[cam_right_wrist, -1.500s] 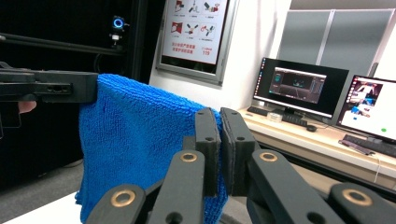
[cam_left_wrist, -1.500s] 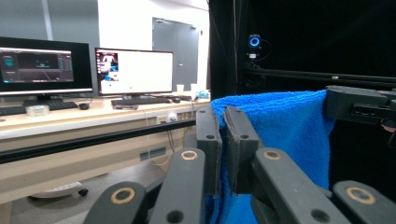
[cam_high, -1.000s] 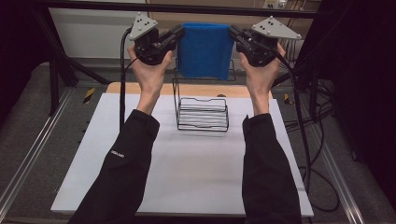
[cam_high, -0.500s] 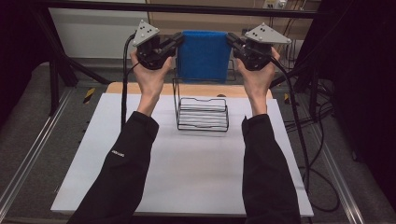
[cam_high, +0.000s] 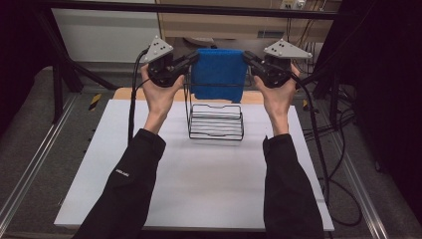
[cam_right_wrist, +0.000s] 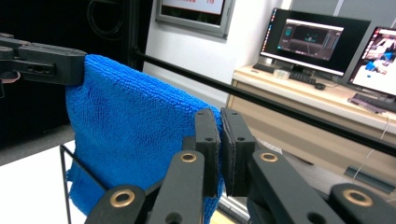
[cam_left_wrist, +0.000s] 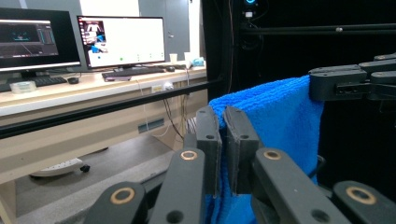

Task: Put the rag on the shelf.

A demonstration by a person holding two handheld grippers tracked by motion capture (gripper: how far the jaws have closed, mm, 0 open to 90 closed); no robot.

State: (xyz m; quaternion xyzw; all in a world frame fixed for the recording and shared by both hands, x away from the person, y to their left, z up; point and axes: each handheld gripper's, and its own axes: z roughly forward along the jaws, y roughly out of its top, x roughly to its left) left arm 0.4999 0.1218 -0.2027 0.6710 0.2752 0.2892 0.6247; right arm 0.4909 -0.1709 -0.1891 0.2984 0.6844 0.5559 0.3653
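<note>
1. One blue towel is held stretched between two grippers, above the far part of the white desk.
2. The left gripper is clamped on the towel's left top corner, its fingers pressed narrow on the cloth.
3. The right gripper is clamped likewise on the right top corner.
4. One wire rack is seen standing on the desk, beneath the towel.

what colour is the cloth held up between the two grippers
Bright blue all over, a plain fluffy cloth; the right gripper view shows it best.
</note>
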